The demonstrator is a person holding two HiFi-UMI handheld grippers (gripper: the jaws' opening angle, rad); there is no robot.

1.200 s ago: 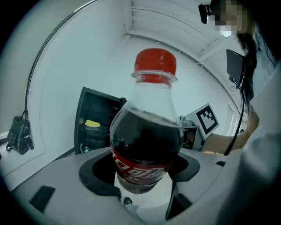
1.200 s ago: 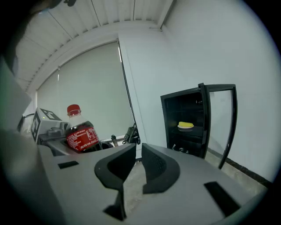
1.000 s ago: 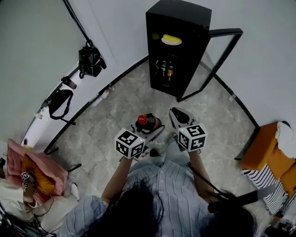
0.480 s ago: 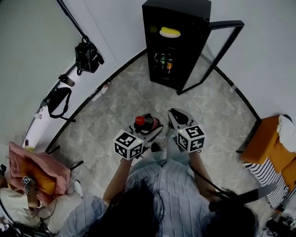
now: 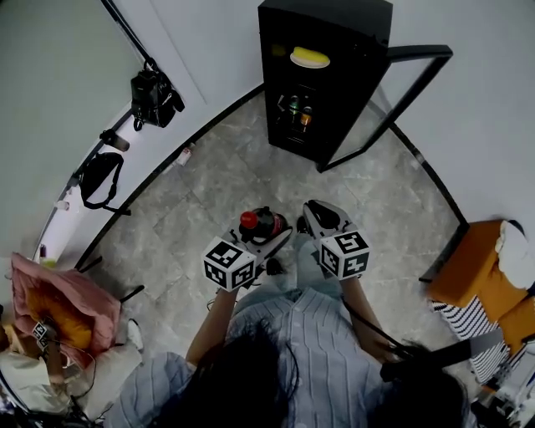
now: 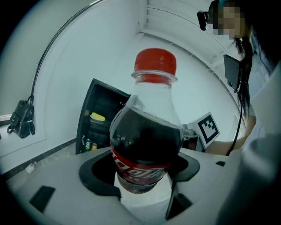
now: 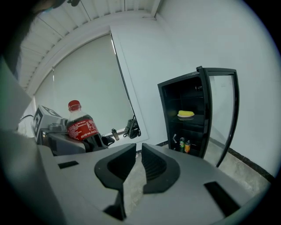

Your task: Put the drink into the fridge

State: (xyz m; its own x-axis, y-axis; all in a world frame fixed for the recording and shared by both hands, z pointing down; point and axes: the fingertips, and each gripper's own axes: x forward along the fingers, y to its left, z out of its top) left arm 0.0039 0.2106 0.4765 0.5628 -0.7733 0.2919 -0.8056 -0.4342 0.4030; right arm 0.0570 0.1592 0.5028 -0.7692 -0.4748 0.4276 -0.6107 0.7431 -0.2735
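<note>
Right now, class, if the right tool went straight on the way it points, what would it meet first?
Probably the bare floor before the fridge: the right tool tilts downward and only tiles show past its tips. The open fridge stands slightly right of that line; depth is unclear.

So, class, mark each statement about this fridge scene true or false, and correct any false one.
1. The door of the fridge stands open. True.
2. The left tongs grip a bottle with a red cap. True.
3. The right tongs hold a can. False: they are closed, with nothing between them.
4. The bottle stands inside the fridge. False: it is in the left tongs, out over the floor in front of the fridge.
5. A yellow thing lies high inside the fridge. True.
</note>
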